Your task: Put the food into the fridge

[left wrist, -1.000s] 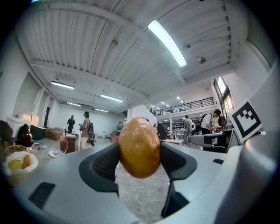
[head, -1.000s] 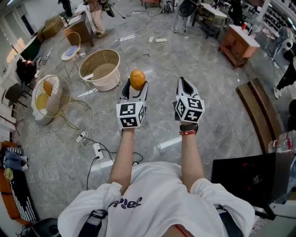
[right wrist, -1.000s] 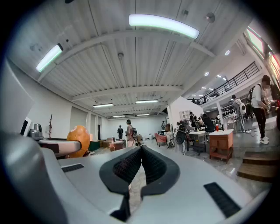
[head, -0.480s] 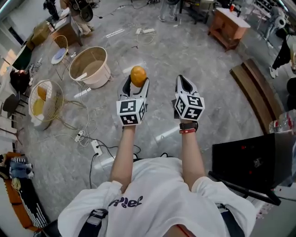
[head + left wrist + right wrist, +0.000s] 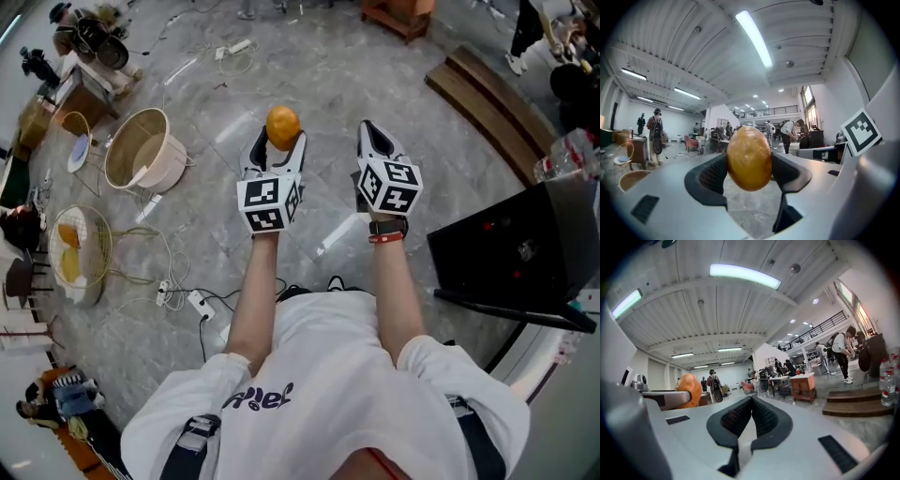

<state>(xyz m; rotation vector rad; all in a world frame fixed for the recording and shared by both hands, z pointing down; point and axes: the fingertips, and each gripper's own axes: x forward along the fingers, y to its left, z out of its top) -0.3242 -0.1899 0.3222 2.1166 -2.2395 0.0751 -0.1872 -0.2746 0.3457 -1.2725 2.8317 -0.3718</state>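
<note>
The left tongs (image 5: 280, 141) are clamped on a smooth orange-brown oval fruit (image 5: 282, 124), which is held in the air above the grey marble floor (image 5: 347, 75). The right tongs (image 5: 374, 141), just beside, are closed with nothing between them. Well apart on the left stands a round beige tub (image 5: 141, 150). A black box (image 5: 520, 248) is on the right.

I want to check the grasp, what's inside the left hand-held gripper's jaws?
The left hand-held gripper holds an orange-brown, egg-shaped food item, pinched between both jaws. Its sides pressed against the jaws are covered; nothing else shows there.
</note>
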